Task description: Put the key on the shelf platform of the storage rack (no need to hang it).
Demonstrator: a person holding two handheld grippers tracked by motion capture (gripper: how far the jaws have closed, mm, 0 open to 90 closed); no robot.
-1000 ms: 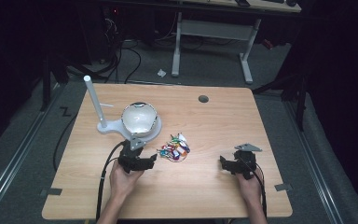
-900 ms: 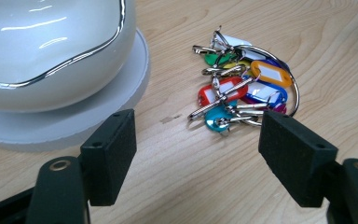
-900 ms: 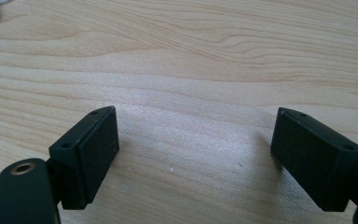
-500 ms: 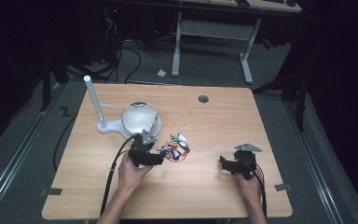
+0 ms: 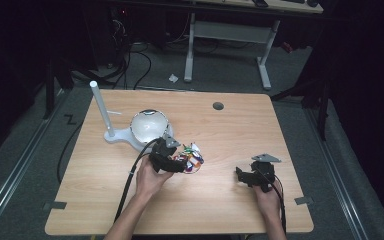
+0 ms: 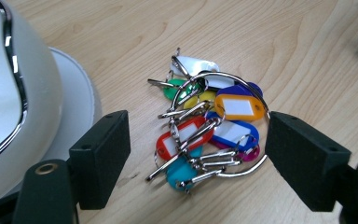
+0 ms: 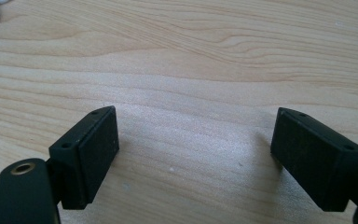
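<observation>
Key tags (image 6: 207,133) on their ring lie on the bench (image 5: 220,130) beside a white domed lamp (image 5: 149,127). Left gripper (image 6: 198,154), jaws just spread wider, brackets them, seemingly untouched; closing comes next. Right gripper (image 7: 193,154) is idle, jaws spread.

White domed lamp (image 5: 149,128) on its base with upright post (image 5: 101,107), wooden table (image 5: 230,130)

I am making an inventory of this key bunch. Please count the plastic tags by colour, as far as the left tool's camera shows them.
On the metal ring, between the open left tool:
White tag: 1
Green tag: 1
Yellow tag: 1
Orange tag: 1
Red tag: 1
Blue tag: 1
Teal tag: 1
Magenta tag: 1
Total: 8 visible; others may be hidden.
</observation>
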